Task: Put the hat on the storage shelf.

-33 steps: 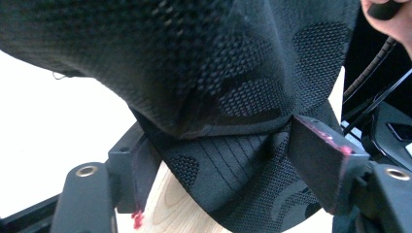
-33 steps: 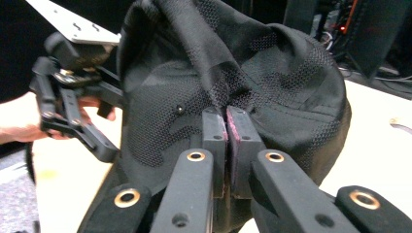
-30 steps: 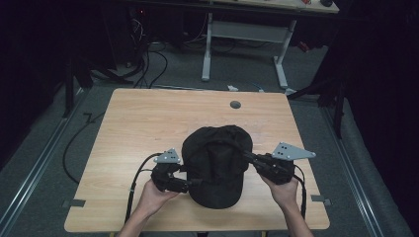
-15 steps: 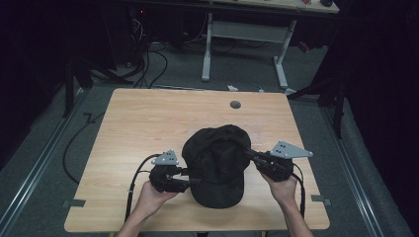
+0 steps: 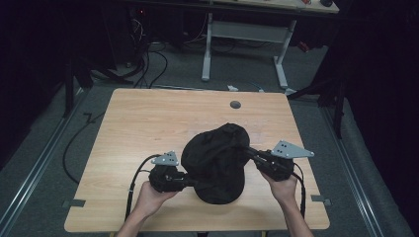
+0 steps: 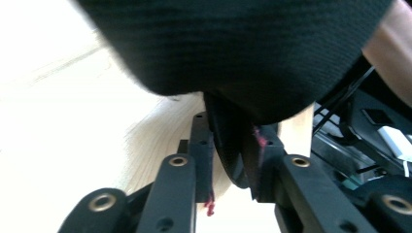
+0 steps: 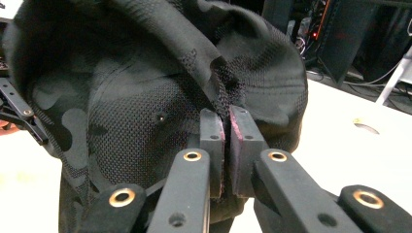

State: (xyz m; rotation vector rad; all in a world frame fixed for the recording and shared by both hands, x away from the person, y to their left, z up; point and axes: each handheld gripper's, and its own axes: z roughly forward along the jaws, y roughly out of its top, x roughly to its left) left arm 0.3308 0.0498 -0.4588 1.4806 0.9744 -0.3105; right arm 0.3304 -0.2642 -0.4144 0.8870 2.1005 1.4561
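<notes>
High view: a black cap (image 5: 216,163) is lying near the front middle of the wooden surface (image 5: 148,118), and a person's hands are bringing one gripper to each side of it. The left gripper (image 5: 190,181) is meeting the cap's near left edge; the right gripper (image 5: 248,150) is meeting its right side.

Left gripper view: the fingers (image 6: 204,145) have just been closing and are now standing narrow, with the stiff brim (image 6: 228,145) of the cap between them, pressed on both faces.

Right gripper view: the fingers (image 7: 214,133) are nearly together, pinching a fold of the mesh crown (image 7: 145,111).

Progress, as judged from these views: both grips are appearing secured, so the grasping stage is looking done. The cap is resting on the surface, or barely clear of it; lifting, reshaping or moving it is still lying ahead.
</notes>
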